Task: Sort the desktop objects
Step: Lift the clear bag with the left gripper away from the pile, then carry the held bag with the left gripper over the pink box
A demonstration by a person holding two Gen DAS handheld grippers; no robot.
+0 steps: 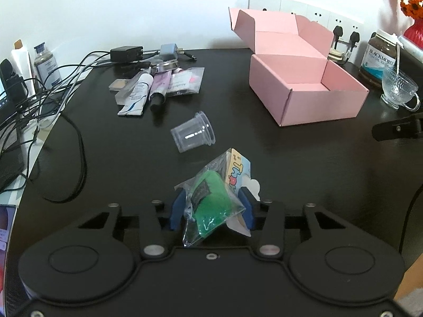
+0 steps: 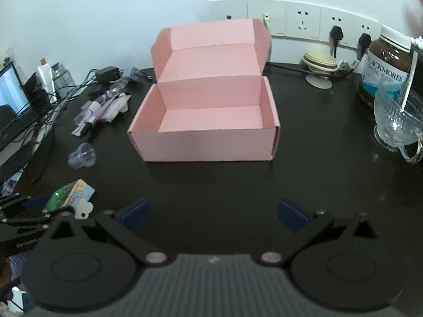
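— Any print you can read?
— "BLACKMORES" and "FISH OIL" on the brown supplement jar [image 2: 387,60]. The card in the plastic packet [image 1: 211,198] perhaps begins "Tha".

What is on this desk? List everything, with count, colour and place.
packet: one, clear bag with green item and colourful card, between the left fingers
plastic cup: one, clear, on its side mid-desk
box: one, pink, open and empty, centre-back
tubes and sachets: a small pile, white and purple, back left
chargers and cables: several, black, back left
supplement jar: one, brown, back right
glass cup: one, clear, spoon inside, right
desk: one, black
left gripper: blue fingers closed on the packet
right gripper: blue fingers apart, empty
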